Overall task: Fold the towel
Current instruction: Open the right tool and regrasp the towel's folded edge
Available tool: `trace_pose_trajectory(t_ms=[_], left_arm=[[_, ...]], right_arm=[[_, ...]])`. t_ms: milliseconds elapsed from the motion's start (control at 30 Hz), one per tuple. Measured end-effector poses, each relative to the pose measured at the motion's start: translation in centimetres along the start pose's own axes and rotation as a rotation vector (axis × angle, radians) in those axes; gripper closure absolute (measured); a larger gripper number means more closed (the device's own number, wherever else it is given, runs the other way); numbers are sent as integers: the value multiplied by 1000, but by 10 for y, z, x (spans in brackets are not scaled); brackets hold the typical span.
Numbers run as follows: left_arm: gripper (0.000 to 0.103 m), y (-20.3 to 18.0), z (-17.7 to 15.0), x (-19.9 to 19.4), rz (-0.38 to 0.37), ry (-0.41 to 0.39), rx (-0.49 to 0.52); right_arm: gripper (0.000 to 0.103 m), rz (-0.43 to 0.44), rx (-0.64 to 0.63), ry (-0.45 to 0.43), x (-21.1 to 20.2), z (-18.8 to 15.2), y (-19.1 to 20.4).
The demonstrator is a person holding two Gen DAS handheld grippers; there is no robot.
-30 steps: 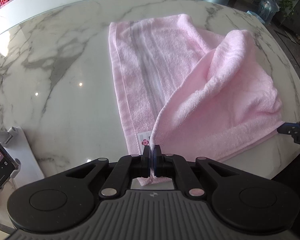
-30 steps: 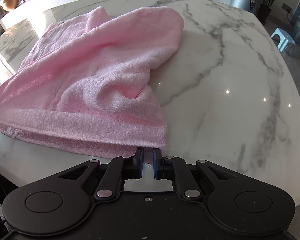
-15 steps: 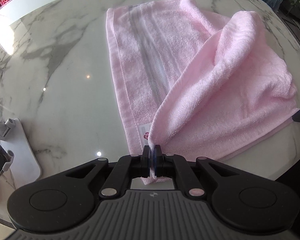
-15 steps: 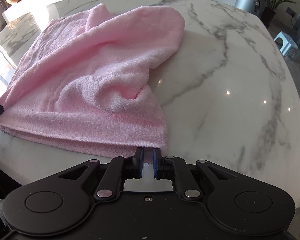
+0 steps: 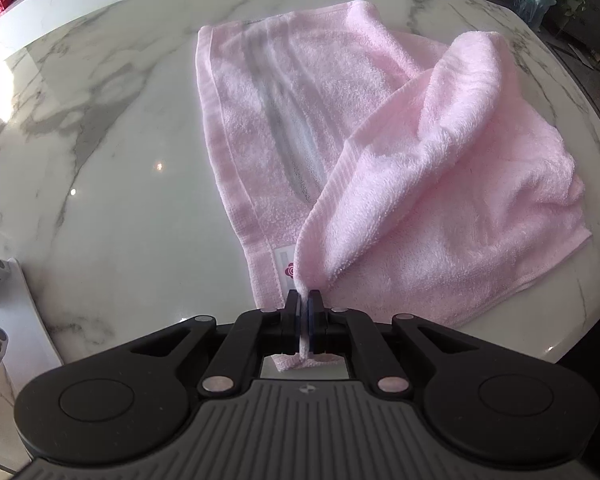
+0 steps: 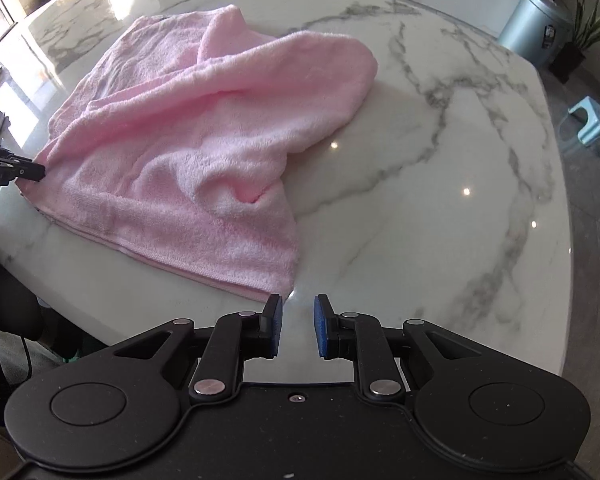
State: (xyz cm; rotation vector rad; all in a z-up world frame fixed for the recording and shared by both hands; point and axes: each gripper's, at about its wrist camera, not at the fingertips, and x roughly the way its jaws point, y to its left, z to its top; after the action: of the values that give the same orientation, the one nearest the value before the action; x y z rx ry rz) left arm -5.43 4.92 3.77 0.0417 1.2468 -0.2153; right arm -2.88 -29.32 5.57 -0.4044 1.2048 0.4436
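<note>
A pink towel (image 5: 380, 152) lies half folded over itself on the marble table (image 5: 100, 160). My left gripper (image 5: 304, 300) is shut on one near corner of the towel, and a fold of cloth rises from its pads. In the right wrist view the same towel (image 6: 188, 140) spreads to the left. My right gripper (image 6: 297, 312) hovers just off the towel's near right corner; its jaws are opening with nothing between them. The left gripper's tip (image 6: 28, 170) shows at the towel's left edge.
A white phone stand (image 5: 16, 312) sits at the table's left edge. Beyond the table are a grey bin (image 6: 536, 24), a potted plant (image 6: 588, 28) and a small blue stool (image 6: 592, 120). Bare marble (image 6: 440, 200) stretches to the right of the towel.
My right gripper let go of the towel's corner, its jaws parted, and it rose and rolled. The freed corner now lies on the table. The left gripper kept its hold.
</note>
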Motion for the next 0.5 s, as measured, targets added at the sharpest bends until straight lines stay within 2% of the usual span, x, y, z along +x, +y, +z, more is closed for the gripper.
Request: trace_pose_trajectory(t_ms=[133,267,400,500], left_arm=[[100,-7,0,2,23,2,50],[100,-14,0,4,59,26,93],[100,-13,-5,2,62,34,91],[100,-10,-6,2,54,32,73]], right_arm=[[86,-10,-147,-14,-8,35,4],[86,8,-266,-15,-2,90,1],[73,42,-327,-5,17,150,0],[70,80,-396,15,40,191,7]])
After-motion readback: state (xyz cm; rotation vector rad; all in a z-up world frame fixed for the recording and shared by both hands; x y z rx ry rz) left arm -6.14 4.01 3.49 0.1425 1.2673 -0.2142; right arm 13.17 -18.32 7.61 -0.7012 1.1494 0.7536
